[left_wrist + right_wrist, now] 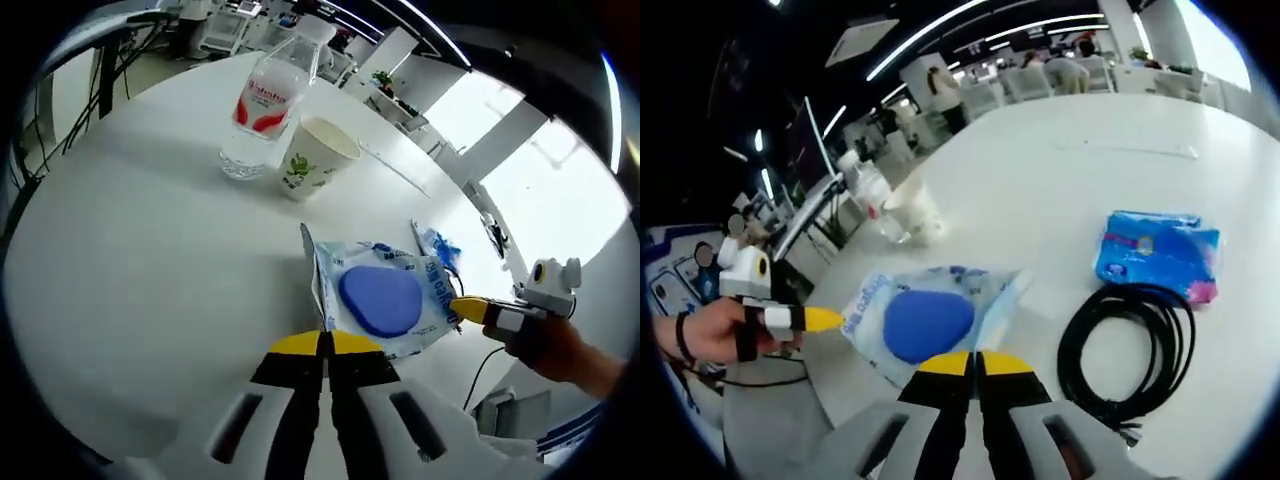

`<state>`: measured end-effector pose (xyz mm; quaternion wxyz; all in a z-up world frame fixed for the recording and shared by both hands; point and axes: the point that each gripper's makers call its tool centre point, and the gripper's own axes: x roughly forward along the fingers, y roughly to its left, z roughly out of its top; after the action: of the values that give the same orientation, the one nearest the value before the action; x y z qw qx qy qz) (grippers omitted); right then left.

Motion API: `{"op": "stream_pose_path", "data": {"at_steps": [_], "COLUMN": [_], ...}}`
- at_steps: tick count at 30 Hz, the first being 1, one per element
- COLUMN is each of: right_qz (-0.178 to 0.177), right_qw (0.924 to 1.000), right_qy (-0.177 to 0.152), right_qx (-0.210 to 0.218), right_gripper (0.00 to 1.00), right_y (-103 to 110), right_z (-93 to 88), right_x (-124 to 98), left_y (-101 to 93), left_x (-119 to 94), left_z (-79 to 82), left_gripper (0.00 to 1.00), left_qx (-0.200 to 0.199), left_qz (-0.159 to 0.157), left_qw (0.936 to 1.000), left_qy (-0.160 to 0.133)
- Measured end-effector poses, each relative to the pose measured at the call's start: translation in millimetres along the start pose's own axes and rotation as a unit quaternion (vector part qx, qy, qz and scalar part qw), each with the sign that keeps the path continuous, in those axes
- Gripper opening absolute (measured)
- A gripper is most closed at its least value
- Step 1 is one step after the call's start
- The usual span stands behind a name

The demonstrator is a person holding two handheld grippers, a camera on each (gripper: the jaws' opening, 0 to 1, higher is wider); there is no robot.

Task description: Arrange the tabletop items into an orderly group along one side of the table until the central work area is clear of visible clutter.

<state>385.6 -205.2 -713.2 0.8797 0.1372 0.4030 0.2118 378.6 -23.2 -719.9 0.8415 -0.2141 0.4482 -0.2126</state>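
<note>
A clear packet [385, 300] with a blue oval pad inside lies on the white table [150, 250]. My left gripper [325, 345] is shut, its yellow tips pinching the packet's near corner. My right gripper [468, 308] comes in from the right, shut on the packet's opposite edge. In the right gripper view the same packet [930, 320] sits just beyond my right gripper [975, 362], and the left gripper [820, 318] meets its left end. A water bottle [268, 100] and a paper cup [318, 155] stand together farther off.
A blue tissue pack [1160, 250] and a coiled black cable [1127, 350] lie right of the packet. The bottle [868, 190] and cup [915, 215] stand near the table's far left edge. A thin white strip [1130, 150] lies farther back. A hand [700, 335] holds the left gripper.
</note>
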Motion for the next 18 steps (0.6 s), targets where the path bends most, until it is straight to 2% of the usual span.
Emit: {"op": "stream_pose_path", "data": {"at_steps": [10, 18], "right_qz": [0.009, 0.015], "right_qw": [0.9997, 0.9990], "right_qy": [-0.010, -0.005], "right_qx": [-0.018, -0.041], "right_gripper": [0.00, 0.00], "right_y": [-9, -21], "right_z": [27.8, 48.1], "right_x": [3, 13], "left_y": [-10.7, -16.8], "left_x": [14, 24], "left_z": [5.8, 7.9], "left_gripper": [0.00, 0.00], "left_qx": [-0.026, -0.051], "left_qz": [-0.002, -0.003], "left_qw": [0.9996, 0.9986], "left_qy": [-0.008, -0.013]}}
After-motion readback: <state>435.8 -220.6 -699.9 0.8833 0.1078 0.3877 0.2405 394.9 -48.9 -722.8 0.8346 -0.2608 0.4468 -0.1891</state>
